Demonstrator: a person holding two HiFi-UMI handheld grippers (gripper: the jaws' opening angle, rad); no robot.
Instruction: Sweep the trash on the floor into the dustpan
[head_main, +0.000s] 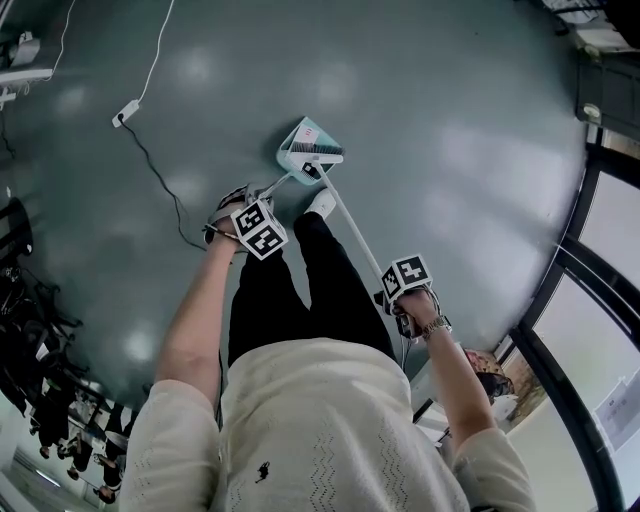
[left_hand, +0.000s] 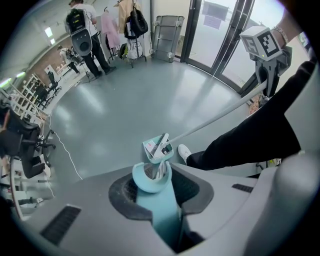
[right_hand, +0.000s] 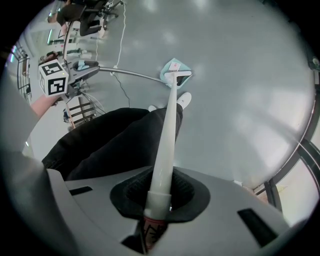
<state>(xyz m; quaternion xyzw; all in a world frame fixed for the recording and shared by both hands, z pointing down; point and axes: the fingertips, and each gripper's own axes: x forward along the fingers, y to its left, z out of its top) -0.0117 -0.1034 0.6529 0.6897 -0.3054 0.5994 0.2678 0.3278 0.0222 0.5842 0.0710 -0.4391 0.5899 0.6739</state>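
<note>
A teal dustpan (head_main: 303, 139) rests on the grey floor just ahead of the person's white shoe (head_main: 322, 203). The broom head (head_main: 314, 162) stands at the pan's mouth, its bristles reaching inside. A small white and pink scrap (left_hand: 149, 146) lies in the dustpan (left_hand: 158, 148). My left gripper (head_main: 243, 222) is shut on the dustpan's teal handle (left_hand: 156, 205). My right gripper (head_main: 404, 292) is shut on the broom's white handle (right_hand: 167, 145), which slants down to the pan (right_hand: 175, 69).
A white power adapter (head_main: 125, 113) and its cable (head_main: 165, 185) lie on the floor to the left. Dark door frames (head_main: 560, 290) and glass stand at the right. People and a clothes rack (left_hand: 115, 25) are far off; office chairs (left_hand: 20, 145) are at the left.
</note>
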